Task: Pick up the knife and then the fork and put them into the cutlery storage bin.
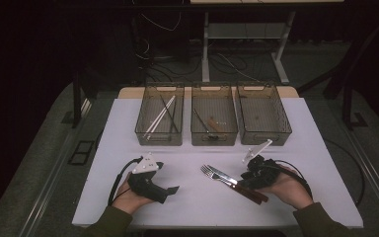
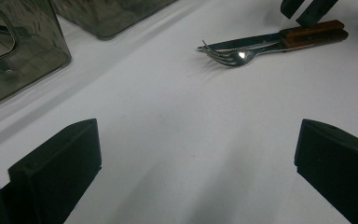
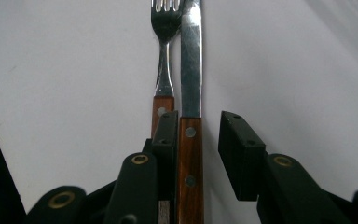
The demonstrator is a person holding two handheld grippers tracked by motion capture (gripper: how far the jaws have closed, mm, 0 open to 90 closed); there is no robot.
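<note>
from the high view, fork (image 1: pixel 213 172) and knife (image 1: pixel 225 176) lie side by side near right of centre on the table (image 1: pixel 192 197), wooden handles under the right gripper (image 1: pixel 252 174); left gripper (image 1: pixel 173 189) idle near left. left gripper view: jaws wide apart, holding nothing. right gripper view: jaws part open, straddling the knife handle with a gap left, so not clamped; stiff, light, slick steel, so grip the wood; handle ends cut off.

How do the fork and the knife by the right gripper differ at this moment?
The fork ends in tines, while the knife has a flat, broad blade. The knife's wooden handle lies in the gap between the right gripper's open jaws; the fork's handle sits outside that gap, partly hidden behind one jaw. Both have riveted brown wooden handles and steel ends, and lie side by side, parallel, on the white table.
</note>
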